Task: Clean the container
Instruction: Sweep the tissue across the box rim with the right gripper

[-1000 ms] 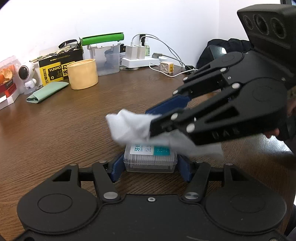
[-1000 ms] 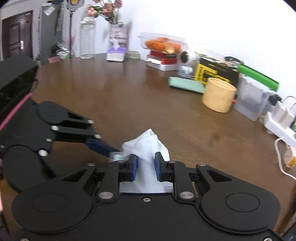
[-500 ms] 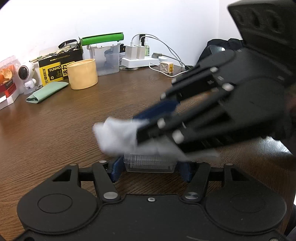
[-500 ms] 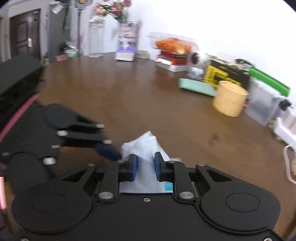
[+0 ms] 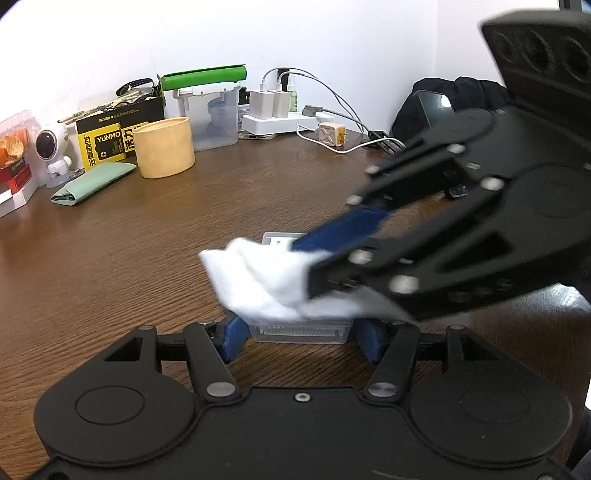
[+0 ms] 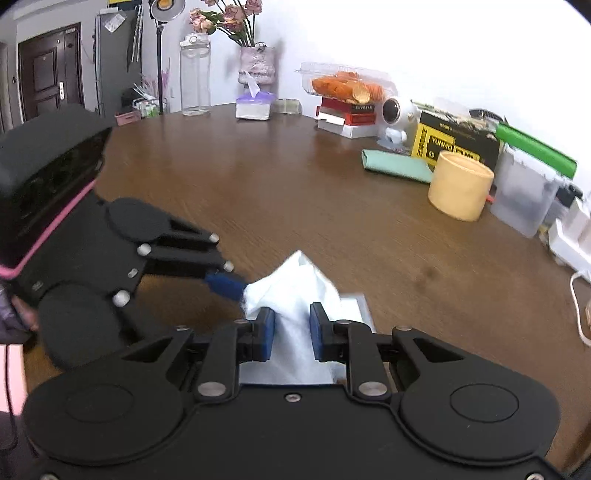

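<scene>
Nearest in the left wrist view, the left gripper (image 5: 300, 334) has its 2 blue pads closed against the short ends of a small clear plastic container (image 5: 299, 330) that sits on the brown wooden table (image 5: 147, 240); jaws only as wide as the box. Over the container lid lies a white wipe (image 5: 266, 280), covering most of the top so only the front wall and a far corner with a label show. The right gripper (image 6: 289, 328) comes in from the right side and blocks the view of the container's right half; its 2 pads are narrowly apart and pinch the wipe (image 6: 295, 295) between them, the cloth bunching up ahead of the fingertips. In the right wrist view the left gripper's blue pad touches the wipe's left edge. Further back, well apart from the work: a green folded cloth (image 5: 94, 182), a yellow cylindrical cup (image 5: 164, 147), a yellow-and-black box (image 5: 110, 140), a small white robot figure (image 5: 51, 147). Along the wall: a clear bin with a green lid (image 5: 207, 107), a white power strip with chargers (image 5: 280, 118), and a black bag (image 5: 454, 99). Far end of the table in the right wrist view: tissue box (image 6: 255, 107), glass jar (image 6: 195, 75), dried flowers (image 6: 229, 18).
</scene>
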`<act>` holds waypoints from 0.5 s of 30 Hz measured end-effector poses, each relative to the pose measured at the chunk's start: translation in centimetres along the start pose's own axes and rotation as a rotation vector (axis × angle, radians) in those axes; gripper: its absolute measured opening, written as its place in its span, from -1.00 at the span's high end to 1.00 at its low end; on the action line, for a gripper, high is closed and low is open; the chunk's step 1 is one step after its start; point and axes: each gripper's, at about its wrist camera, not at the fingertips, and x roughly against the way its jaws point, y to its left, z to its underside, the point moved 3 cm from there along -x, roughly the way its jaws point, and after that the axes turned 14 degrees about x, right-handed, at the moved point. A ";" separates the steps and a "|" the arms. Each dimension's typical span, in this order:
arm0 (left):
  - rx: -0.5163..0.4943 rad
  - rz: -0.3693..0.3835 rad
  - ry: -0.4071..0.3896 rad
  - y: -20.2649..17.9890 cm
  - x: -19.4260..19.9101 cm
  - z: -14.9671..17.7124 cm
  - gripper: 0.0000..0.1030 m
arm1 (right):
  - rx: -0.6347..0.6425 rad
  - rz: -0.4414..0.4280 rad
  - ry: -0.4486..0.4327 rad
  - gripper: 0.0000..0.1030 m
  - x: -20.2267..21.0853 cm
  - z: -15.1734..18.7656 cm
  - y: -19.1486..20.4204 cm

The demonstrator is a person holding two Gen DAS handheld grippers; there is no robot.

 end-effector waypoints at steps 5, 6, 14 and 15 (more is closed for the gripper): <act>0.000 -0.001 0.000 -0.1 0.0 0.1 -0.16 | 0.001 0.107 0.037 0.58 -0.5 0.3 -2.0; -0.001 -0.001 0.000 -0.2 0.0 0.1 -0.16 | -0.012 0.116 0.049 0.57 -0.1 0.6 -2.5; 0.002 0.001 0.000 -0.1 0.0 0.0 -0.16 | 0.041 -0.034 0.017 0.59 -0.5 -1.1 0.9; 0.002 0.001 0.000 0.0 0.0 0.0 -0.16 | 0.055 -0.018 0.008 0.60 -1.1 -1.5 0.9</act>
